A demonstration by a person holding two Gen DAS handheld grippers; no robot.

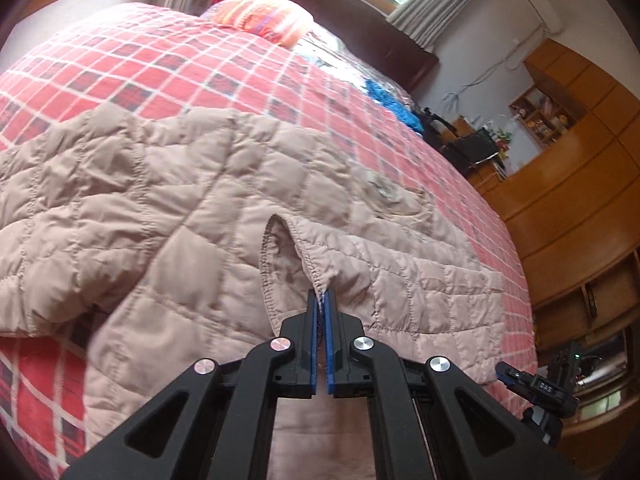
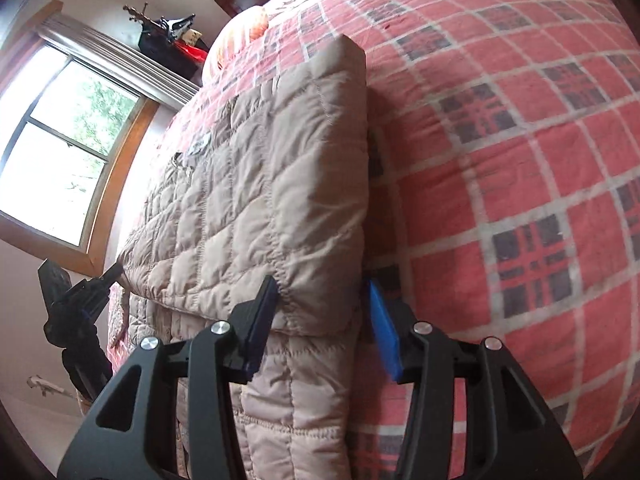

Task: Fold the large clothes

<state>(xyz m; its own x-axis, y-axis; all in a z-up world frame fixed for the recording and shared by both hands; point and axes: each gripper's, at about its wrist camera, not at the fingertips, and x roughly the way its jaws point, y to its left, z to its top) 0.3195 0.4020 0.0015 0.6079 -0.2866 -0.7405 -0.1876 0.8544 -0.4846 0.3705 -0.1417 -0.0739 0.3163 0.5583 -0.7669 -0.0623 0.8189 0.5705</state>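
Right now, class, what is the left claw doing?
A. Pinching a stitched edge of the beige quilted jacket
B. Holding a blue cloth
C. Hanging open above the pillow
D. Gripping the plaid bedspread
A: in the left wrist view the left claw has its blue pads closed on a stitched edge of the jacket, which lies on the bedspread.

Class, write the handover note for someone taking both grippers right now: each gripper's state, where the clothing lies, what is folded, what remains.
Left gripper: jaws shut on a stitched edge of the jacket, by a slit in the fabric.
Right gripper: jaws open, straddling a folded corner of the jacket; whether the pads touch it is unclear.
Jacket: beige, quilted, lying on the plaid bed.
Done: one panel appears folded over the rest, seen from the right wrist.
Left: probably close the right jaws, finish the folds, and flatten.
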